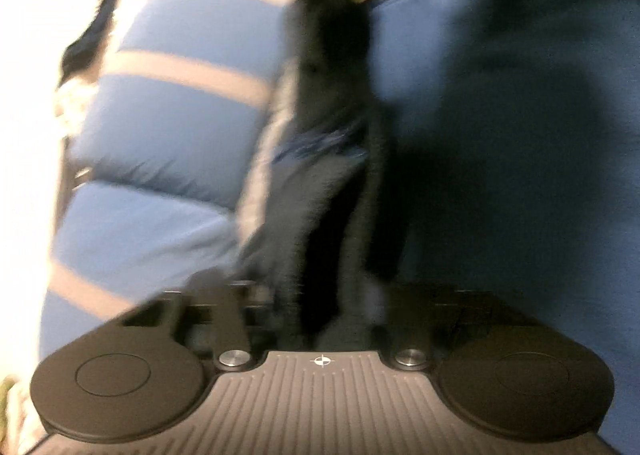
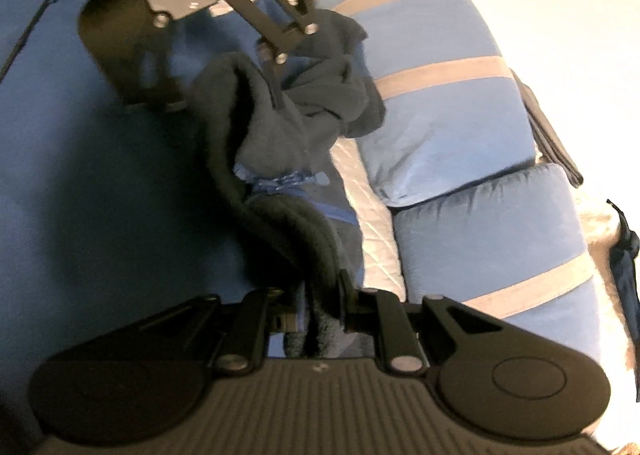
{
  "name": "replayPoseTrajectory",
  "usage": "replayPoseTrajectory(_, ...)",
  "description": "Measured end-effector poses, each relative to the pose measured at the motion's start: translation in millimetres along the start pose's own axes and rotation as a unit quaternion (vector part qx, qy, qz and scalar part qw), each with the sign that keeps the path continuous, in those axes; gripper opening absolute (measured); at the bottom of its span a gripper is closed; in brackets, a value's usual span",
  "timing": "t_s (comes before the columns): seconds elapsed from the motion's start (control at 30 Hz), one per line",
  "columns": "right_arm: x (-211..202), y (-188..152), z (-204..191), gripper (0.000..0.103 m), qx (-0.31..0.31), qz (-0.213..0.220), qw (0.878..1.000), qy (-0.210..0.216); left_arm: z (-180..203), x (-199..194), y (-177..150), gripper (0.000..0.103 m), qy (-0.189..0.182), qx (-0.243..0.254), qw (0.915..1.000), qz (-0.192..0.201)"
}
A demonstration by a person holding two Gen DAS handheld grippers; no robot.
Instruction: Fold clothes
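- The dark navy fleece garment [image 2: 280,143] hangs stretched between both tongs, above the blue cloth surface [image 2: 80,175], cushions at three o'clock.
- The right gripper [image 2: 320,307] pinches one end; the left gripper [image 2: 276,67], at twelve o'clock, clamps the other.
- Step, I judge: lifting to spread. Next needs even tension, then laying flat.

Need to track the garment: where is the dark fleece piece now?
The dark fleece garment hangs stretched between the right tongs and left tongs, over the blue bedspread, beside striped blue pillows.
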State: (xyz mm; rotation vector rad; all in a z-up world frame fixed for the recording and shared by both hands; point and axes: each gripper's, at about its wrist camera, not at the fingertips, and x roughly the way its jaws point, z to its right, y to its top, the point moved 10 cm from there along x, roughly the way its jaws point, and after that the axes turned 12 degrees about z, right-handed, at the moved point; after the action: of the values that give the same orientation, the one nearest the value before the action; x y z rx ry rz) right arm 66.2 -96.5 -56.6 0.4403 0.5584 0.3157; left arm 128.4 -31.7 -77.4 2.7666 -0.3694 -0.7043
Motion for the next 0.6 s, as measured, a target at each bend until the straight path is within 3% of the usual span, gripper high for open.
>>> replayPoseTrajectory(0.07,2,0,7,0.015,0.002,0.002,1.000,-0.019,-21,7,-2,0.019,0.047,-0.014,0.9988,-0.007)
replayPoseTrajectory(0.2,13,3,29,0.015,-0.004,0.004,0.998,-0.066,-58,18,3,0.016,0.104,-0.026,0.9942,-0.009)
replayPoseTrajectory(0.4,50,2,101,0.014,0.002,0.007,0.985,-0.173,-125,68,13,0.015,0.189,-0.036,0.9813,-0.009)
replayPoseTrajectory(0.6,110,-11,182,0.013,0.005,-0.003,0.968,-0.252,-188,139,11,0.015,0.228,-0.036,0.9725,-0.033)
